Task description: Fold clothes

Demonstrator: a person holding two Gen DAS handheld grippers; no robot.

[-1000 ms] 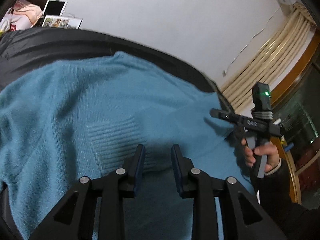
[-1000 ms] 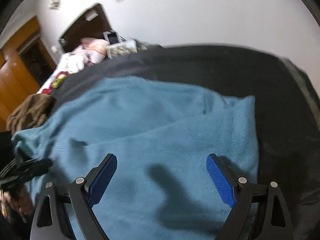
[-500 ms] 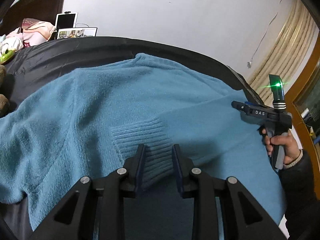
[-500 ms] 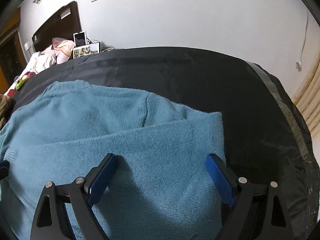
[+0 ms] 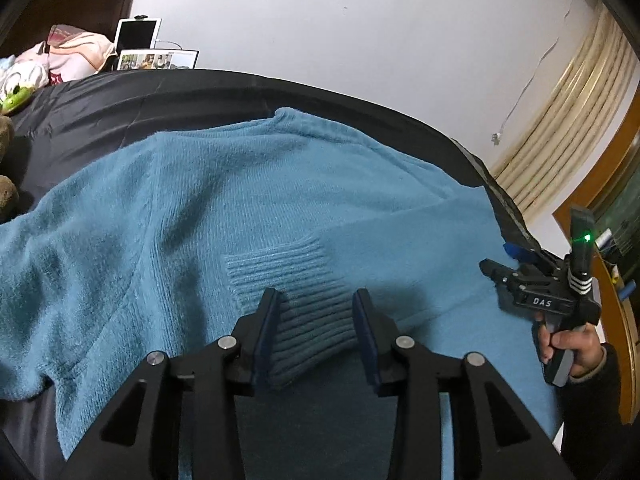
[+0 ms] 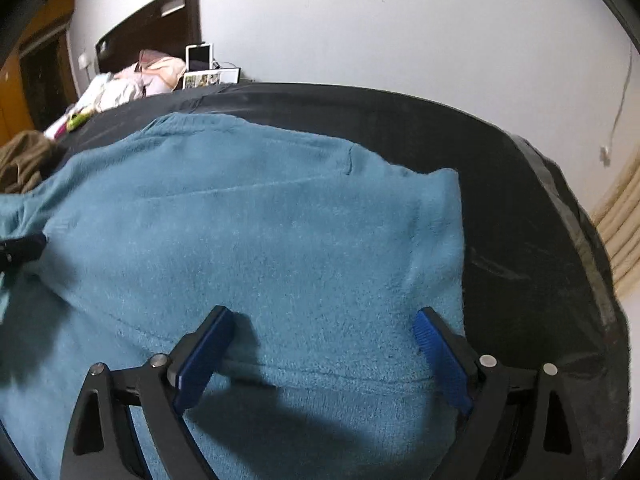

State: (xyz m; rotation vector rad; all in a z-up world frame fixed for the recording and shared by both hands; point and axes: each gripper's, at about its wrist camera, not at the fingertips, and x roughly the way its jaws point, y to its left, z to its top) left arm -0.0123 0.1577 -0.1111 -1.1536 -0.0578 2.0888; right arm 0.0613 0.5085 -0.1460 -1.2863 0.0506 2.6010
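two black hand-held grippers with blue pads work over one fuzzy teal knitted sweater (image 5: 248,200), which lies spread on a black sheet-covered bed (image 5: 120,116). the left gripper (image 5: 316,332) has its jaws opening around the sweater's ribbed cuff (image 5: 296,300); the cuff lies between the pads, resting on the body of the garment, and the pads no longer seem to press it, so i read this as the release of a sleeve just laid across the chest. the right gripper (image 6: 324,356) stands wide open and empty, hovering over the near right part of the sweater, its right pad close to the folded right edge (image 6: 456,240).

in my judgement the sleeve-folding step is ending on the right side. the left side of the sweater, trailing toward the near left of the bed, looks unfolded, so the next move probably calls for lifting the left gripper clear of the cuff without dragging it, then taking the other sleeve or side edge. the loose knit may snag on a pad and pull the fold askew.

white letters "das" (image 5: 542,302) show on the right gripper's body in the left wrist view, below a green light (image 5: 587,237). a white tablet (image 5: 138,34) and a framed strip of photos (image 5: 158,60) stand at the far left by the wall; nothing on them is readable.
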